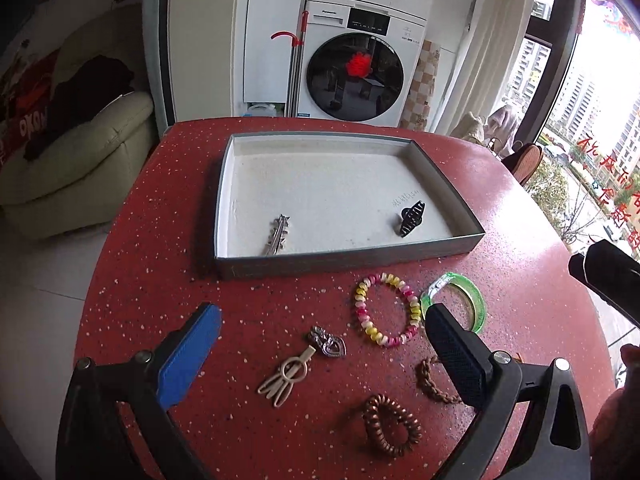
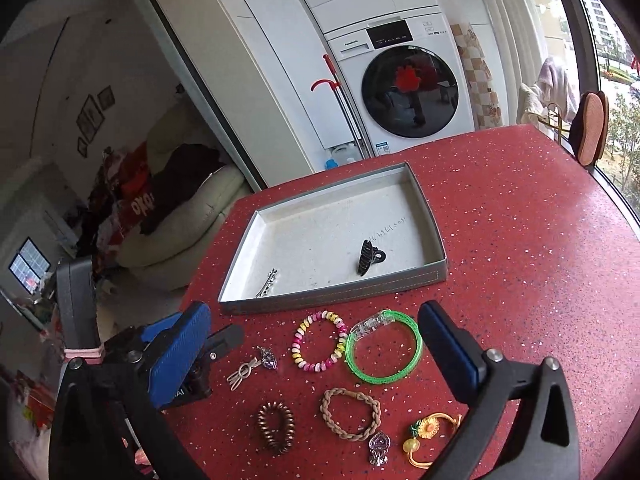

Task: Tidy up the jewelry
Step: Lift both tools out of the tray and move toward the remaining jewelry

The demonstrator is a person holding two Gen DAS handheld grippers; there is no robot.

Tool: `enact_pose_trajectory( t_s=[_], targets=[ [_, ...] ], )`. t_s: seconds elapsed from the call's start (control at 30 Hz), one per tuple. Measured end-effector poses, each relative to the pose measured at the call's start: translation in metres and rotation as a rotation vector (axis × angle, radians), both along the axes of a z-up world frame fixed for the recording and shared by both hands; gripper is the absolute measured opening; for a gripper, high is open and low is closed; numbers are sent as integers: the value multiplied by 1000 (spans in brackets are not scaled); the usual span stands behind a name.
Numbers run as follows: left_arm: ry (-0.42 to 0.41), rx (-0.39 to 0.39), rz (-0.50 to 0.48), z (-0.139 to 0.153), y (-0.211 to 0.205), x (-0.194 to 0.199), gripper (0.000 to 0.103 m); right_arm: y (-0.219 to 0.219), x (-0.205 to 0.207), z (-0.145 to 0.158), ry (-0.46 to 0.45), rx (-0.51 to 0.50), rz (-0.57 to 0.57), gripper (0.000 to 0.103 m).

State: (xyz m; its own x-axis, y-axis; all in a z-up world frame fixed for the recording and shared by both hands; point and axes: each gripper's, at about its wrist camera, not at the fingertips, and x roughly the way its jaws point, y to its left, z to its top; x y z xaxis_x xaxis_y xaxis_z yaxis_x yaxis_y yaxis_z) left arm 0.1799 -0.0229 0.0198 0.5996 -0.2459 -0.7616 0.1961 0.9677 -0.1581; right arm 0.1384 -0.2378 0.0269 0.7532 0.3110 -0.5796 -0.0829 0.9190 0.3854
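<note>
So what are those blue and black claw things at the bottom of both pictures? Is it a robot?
Not a robot. A person holds a pair of tongs in each hand, and a little camera sits on each pair, looking forward. One picture comes from the left tongs, the other from the right tongs. Both are open and hold nothing. They hang over a red table. On it stands a grey tray with a silver hair clip and a black claw clip inside. In front of the tray lie a pink and yellow bead bracelet, a green bangle, a braided bracelet and a brown spiral hair tie, waiting to be sorted.
</note>
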Motion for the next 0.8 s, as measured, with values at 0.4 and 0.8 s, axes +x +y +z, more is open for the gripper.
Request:
enact_pose_trajectory(
  t_s=[0.4,0.8],
  targets=[
    [-1,31,8,-12,-5,-60,103,-15,-40,-17,95,-6,-34,103],
    [86,53,19,-50,-4,-92,103,-25,-83,-64,219,-174,-63,103]
  ],
)
